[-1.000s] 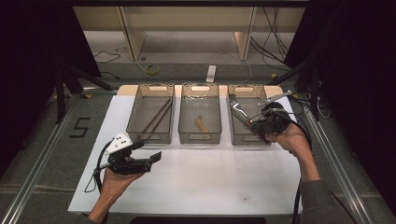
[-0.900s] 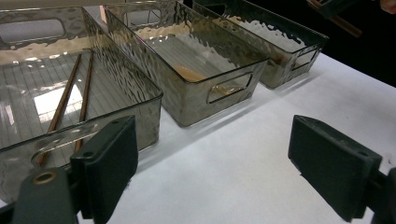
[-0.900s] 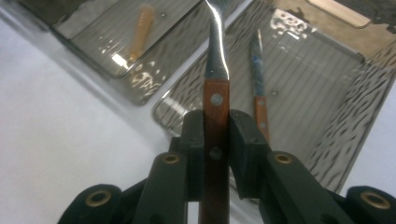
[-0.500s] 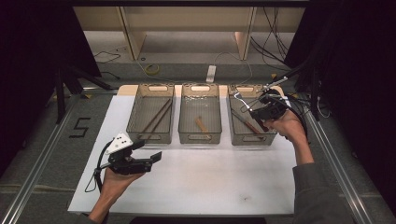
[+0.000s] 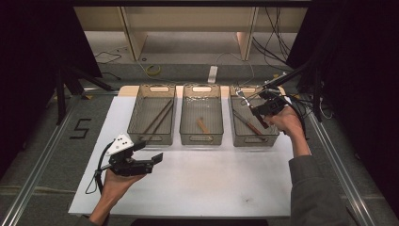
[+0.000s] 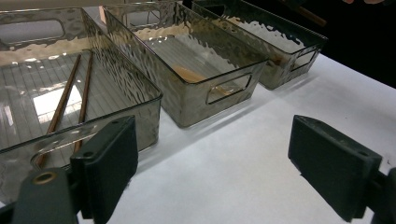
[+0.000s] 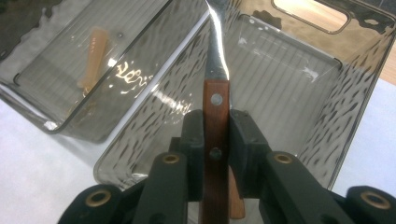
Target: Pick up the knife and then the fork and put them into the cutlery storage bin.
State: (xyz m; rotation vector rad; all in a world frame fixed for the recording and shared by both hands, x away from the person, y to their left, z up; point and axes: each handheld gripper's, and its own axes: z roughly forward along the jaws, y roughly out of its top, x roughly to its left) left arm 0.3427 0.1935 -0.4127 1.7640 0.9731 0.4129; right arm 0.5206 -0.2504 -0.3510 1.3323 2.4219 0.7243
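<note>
Up over the right bin [image 5: 255, 123], the right tool [image 7: 216, 135] pinches a wooden-handled utensil [image 7: 215, 100], its metal end pointing away. Lower left, the left tool [image 5: 149, 151] hovers spread above the white surface [image 5: 211, 179], near the left bin [image 6: 70, 84] holding chopsticks [image 6: 63, 100].

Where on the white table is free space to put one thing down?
The white table is bare in front of the three bins, between the left gripper and the person's right sleeve. The back is crowded: left bin, middle bin, right bin.
</note>
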